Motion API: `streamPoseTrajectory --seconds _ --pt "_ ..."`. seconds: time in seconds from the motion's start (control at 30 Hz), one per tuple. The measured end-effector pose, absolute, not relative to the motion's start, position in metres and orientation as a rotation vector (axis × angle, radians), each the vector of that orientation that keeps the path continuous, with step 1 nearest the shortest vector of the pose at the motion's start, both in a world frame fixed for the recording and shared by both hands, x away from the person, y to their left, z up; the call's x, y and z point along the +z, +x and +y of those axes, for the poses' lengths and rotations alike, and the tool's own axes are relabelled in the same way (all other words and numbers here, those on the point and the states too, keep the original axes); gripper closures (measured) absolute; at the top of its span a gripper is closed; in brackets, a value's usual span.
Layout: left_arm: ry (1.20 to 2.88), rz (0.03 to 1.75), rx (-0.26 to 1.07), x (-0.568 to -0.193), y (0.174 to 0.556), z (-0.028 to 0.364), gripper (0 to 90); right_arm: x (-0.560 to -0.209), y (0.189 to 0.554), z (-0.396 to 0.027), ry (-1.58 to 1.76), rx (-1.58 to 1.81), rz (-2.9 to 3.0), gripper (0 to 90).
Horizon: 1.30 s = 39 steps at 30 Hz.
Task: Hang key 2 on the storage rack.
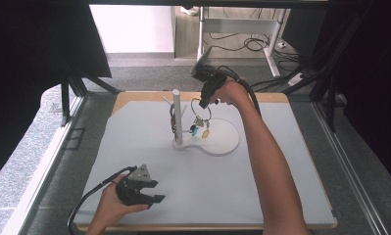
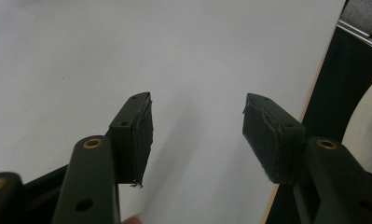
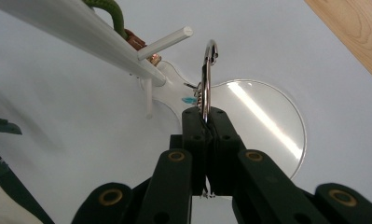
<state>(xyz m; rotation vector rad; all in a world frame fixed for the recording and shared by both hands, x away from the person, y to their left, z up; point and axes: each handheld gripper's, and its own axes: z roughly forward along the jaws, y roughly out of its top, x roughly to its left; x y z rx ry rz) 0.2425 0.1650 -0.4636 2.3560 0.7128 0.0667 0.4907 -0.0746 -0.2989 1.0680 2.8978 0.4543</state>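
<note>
A white stand rises from a flat white base near the table's far middle. A green cord with a charm hangs on the post's left side. My right gripper is just right of the post, shut on a metal key ring with small charms dangling below it. In the right gripper view the ring stands up out of the shut right gripper, close to a white peg of the post. My left gripper rests near the front left, open and empty.
A grey-white mat covers the wooden table. The round base plate lies below the ring. Black frame legs and cables stand beyond the table's far edge.
</note>
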Motion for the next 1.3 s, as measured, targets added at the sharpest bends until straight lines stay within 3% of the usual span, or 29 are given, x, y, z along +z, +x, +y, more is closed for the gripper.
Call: streamPoseTrajectory --seconds 1.3 --pt "2.361 0.716 0.067 -0.465 0.243 0.164 43.1 -0.328 0.495 -0.042 1.053 0.47 2.916 86.8"
